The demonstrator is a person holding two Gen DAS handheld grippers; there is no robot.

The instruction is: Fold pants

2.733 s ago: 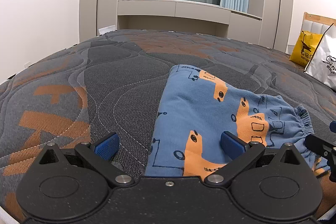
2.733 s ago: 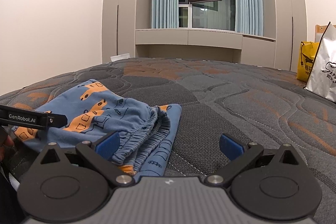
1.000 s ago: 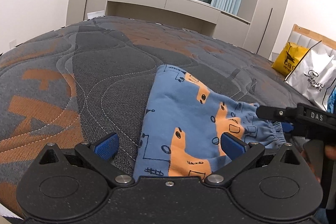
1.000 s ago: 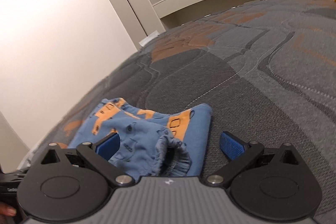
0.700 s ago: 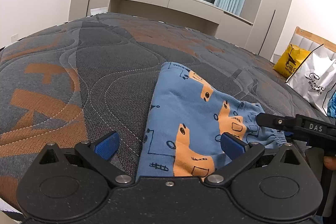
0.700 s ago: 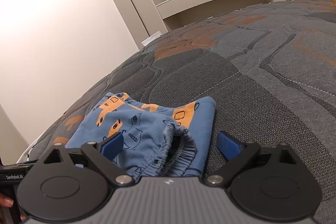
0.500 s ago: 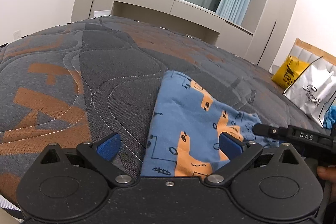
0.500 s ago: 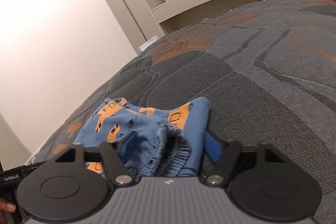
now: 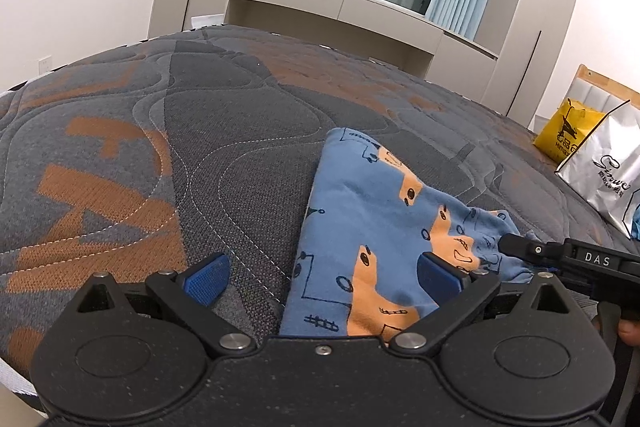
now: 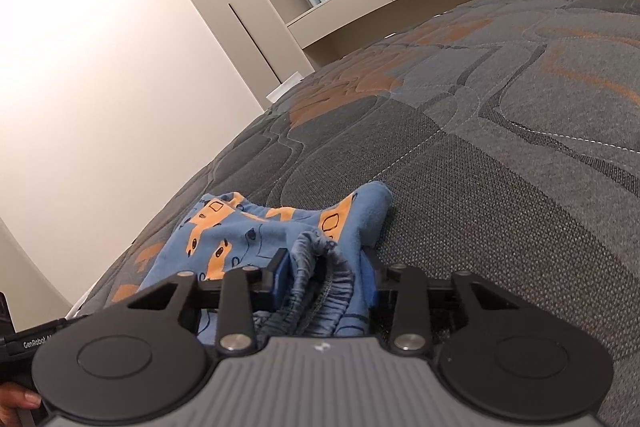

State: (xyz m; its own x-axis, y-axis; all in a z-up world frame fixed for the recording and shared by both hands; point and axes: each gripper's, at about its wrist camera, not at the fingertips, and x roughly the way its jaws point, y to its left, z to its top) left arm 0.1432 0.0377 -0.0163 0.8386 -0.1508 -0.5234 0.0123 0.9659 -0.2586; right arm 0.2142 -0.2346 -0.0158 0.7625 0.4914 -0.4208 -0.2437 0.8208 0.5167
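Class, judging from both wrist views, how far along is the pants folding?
Done: the blue pants already lie doubled over on the mattress. In hand: the right gripper is closing around the gathered waistband; the left gripper is open over the near edge. Left: the next fold.

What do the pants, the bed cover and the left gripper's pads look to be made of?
Pants: soft knit fabric, probably cotton jersey; matte, drapes in folds, printed orange, gathered elastic waistband.
Bed cover: quilted woven textile; stitched curves, visible weave, grey with orange patches.
Left gripper pads: blue, finely ribbed, likely rubber or soft plastic; the fingers look like matte black hard plastic.
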